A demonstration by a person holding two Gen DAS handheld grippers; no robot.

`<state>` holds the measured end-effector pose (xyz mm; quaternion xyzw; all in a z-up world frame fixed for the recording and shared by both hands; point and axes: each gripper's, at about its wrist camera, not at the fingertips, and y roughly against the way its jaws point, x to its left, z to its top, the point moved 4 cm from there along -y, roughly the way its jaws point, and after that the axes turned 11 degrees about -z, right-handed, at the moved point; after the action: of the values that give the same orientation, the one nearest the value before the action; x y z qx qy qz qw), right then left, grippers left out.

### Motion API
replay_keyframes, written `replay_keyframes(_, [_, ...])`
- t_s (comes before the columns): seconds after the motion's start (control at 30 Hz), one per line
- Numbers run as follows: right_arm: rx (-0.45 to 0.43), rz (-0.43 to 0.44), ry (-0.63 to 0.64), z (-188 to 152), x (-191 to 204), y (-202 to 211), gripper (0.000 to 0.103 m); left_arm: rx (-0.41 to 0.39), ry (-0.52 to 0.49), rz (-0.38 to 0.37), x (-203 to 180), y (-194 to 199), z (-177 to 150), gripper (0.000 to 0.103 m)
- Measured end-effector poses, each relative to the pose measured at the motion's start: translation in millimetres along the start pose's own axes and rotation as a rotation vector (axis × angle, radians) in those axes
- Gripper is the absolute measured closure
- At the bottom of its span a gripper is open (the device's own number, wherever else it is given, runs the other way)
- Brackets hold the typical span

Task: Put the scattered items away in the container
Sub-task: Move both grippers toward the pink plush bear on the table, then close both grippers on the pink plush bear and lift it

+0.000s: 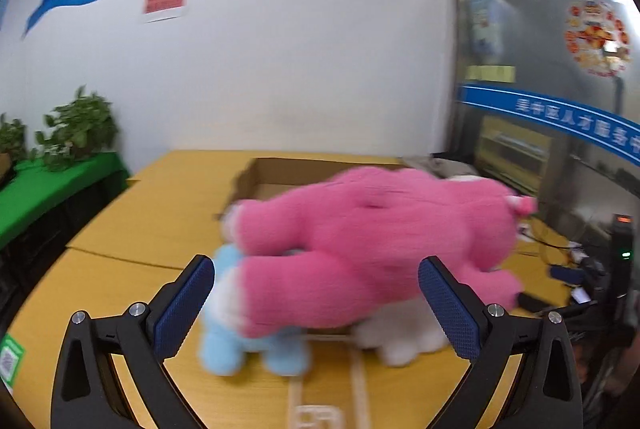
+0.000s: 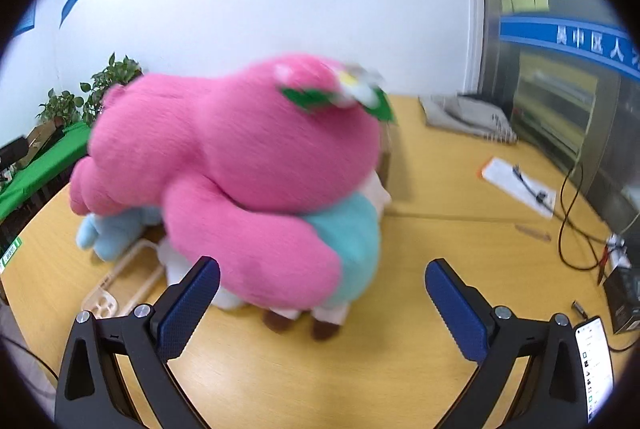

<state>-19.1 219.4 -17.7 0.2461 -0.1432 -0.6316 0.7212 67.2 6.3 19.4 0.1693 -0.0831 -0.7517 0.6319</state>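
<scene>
Both tools, left (image 1: 316, 303) and right (image 2: 322, 303), released. Blurred fluffy pink plush bear (image 1: 372, 241) lies over open brown cardboard box (image 1: 276, 169), mid-bench (image 1: 120, 229).

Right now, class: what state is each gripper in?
Left gripper: open, holding nothing; pink plush lies just beyond.
Right gripper: open, holding nothing.

A big plush bear (image 1: 372, 241) lies over a cardboard box (image 1: 260, 177) on the table (image 1: 120, 229). A small plush (image 1: 224, 329) sits near left beneath it, another plush (image 1: 404, 339) near right. Potted plants (image 1: 76, 129) stand far left.
</scene>
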Motion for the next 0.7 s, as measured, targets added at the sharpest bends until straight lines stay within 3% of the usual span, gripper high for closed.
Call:
replay_keyframes(0.23, [0.049,0.004,-0.015,-12,10,2,0.000,0.058,-0.064,0.002,-41,-27,-9,0.000])
replay_keyframes(0.27, [0.057,-0.006,-0.016,-14,7,0,0.003,0.069,-0.056,0.012,-39,-30,-10,0.000])
replay_keyframes(0.33, [0.064,-0.028,-0.003,-16,3,-2,0.019,0.093,-0.024,0.051,-32,-37,-11,0.004])
replay_keyframes(0.37, [0.066,-0.037,0.010,-16,2,-3,0.051,0.110,-0.007,0.075,-29,-42,-11,0.025])
replay_keyframes(0.4, [0.075,-0.043,0.024,-16,2,-4,0.093,0.131,0.002,0.088,-25,-46,-13,0.049])
replay_keyframes(0.43, [0.087,-0.039,0.030,-16,3,-5,0.100,0.164,0.010,0.097,-20,-51,-16,0.101])
replay_keyframes(0.53, [0.095,0.080,-0.024,-16,2,0,0.100,0.242,0.118,0.052,-3,-64,-28,0.100])
replay_keyframes(0.6, [0.050,0.091,-0.025,-13,3,5,0.096,0.228,0.238,-0.016,9,-62,-34,0.089])
replay_keyframes(0.63, [0.023,0.061,-0.004,-12,6,8,0.087,0.214,0.264,-0.007,14,-60,-35,0.052])
replay_keyframes(0.67, [-0.007,0.024,0.017,-11,9,11,0.057,0.190,0.268,0.035,18,-56,-33,0.002])
replay_keyframes(0.7, [-0.041,-0.006,0.031,-9,11,15,0.021,0.155,0.264,0.084,22,-51,-29,0.002])
